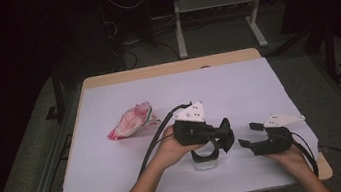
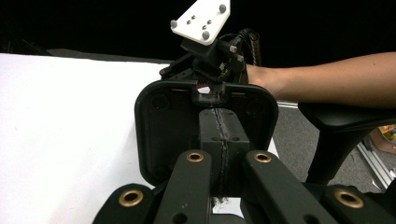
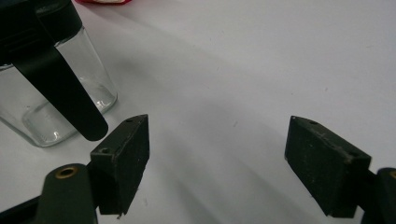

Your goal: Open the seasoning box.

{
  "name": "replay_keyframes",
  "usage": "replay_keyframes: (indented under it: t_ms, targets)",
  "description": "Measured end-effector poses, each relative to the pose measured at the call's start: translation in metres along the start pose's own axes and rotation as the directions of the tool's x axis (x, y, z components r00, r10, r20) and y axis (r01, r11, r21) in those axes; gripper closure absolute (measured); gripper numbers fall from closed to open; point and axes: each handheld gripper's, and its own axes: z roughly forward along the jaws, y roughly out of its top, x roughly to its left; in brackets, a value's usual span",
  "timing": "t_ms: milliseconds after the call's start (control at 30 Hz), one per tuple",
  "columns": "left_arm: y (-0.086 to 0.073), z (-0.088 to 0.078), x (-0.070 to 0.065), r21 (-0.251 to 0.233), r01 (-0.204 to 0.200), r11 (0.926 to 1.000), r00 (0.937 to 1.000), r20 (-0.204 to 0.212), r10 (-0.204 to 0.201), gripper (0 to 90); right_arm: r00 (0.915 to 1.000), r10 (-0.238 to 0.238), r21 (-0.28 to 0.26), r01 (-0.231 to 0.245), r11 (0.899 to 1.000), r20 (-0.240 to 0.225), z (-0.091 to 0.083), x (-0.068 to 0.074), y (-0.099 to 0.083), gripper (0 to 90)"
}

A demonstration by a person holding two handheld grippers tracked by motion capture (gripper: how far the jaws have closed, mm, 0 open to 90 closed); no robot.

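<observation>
High view: the left claw (image 1: 224,136) sits closed over the glass jar (image 1: 205,159) near the worktop's (image 1: 119,179) front edge. Left claw view: its tips meet, nothing visibly held. Right claw view: the right claw (image 3: 217,161) gapes wide, empty, jar (image 3: 51,100) just beside it.

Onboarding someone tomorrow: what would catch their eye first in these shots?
Probably the two hand-held grippers near the front edge of the white table. The left gripper, jaws shut, sits over a clear glass jar with a black lid; the right gripper, jaws open and empty, points at it from the right. Next, the crumpled pink-and-white bag lying alone at centre left.
</observation>
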Motion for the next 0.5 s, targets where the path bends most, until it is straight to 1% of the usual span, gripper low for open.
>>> replay_keyframes:
  t_ms: [233,367,500]
  targets:
    - [0.0012,-0.0036,-0.0017,0.001,-0.01,1.0,0.9999,-0.003,0.01,90.0,1.0,-0.002,0.0,0.002,1.0,0.001,0.0,0.0001,0.0,21.7]
    - [0.0007,-0.0054,-0.0029,0.002,-0.005,1.0,1.0,-0.006,0.005,90.0,1.0,0.001,-0.001,-0.001,1.0,0.0,-0.0001,0.0,0.0,21.7]
    - [-0.0011,-0.0103,-0.0037,0.005,-0.003,1.0,0.9998,-0.018,0.003,90.0,1.0,0.002,0.0,-0.002,1.0,-0.001,-0.0001,-0.0001,0.0,21.7]
